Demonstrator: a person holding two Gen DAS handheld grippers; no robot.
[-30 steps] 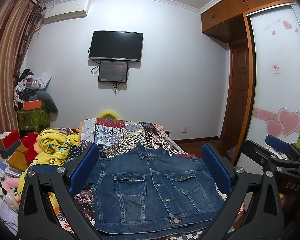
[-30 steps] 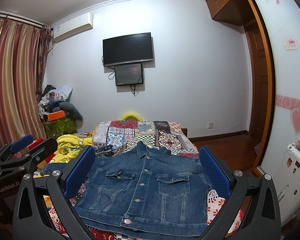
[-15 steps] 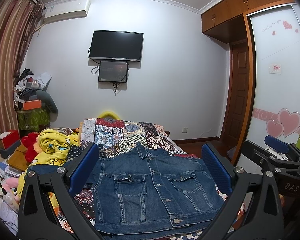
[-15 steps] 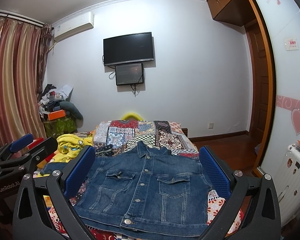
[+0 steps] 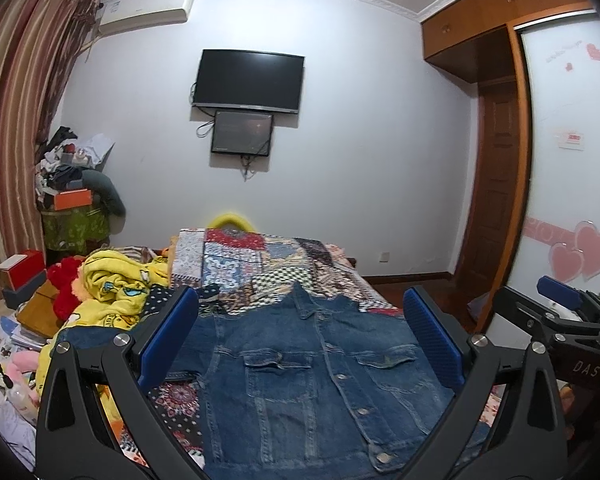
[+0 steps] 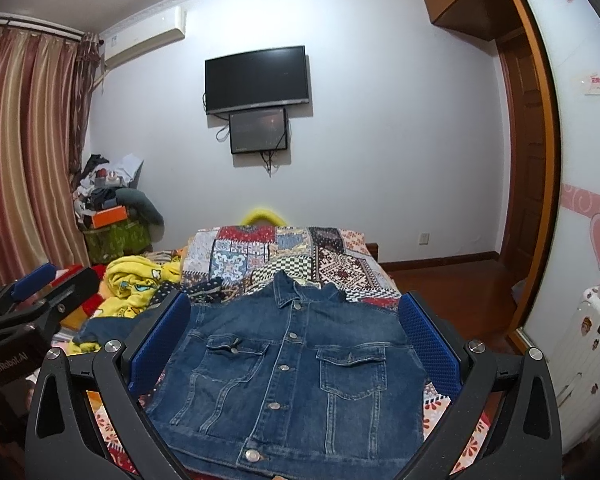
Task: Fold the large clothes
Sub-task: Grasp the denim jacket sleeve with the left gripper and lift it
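Note:
A blue denim jacket lies flat on the bed, buttoned front up, collar toward the far wall. In the right wrist view the same denim jacket fills the space between the blue pads, and one sleeve trails off to its left. My left gripper hovers above the jacket's near hem, open and holding nothing. My right gripper hangs over the near hem too, open and empty. Each gripper also shows at the edge of the other's view.
A patchwork quilt covers the bed. A yellow blanket and red plush toy are heaped at the bed's left side. Boxes and clutter stack by the curtain. A white suitcase stands right, near the wardrobe.

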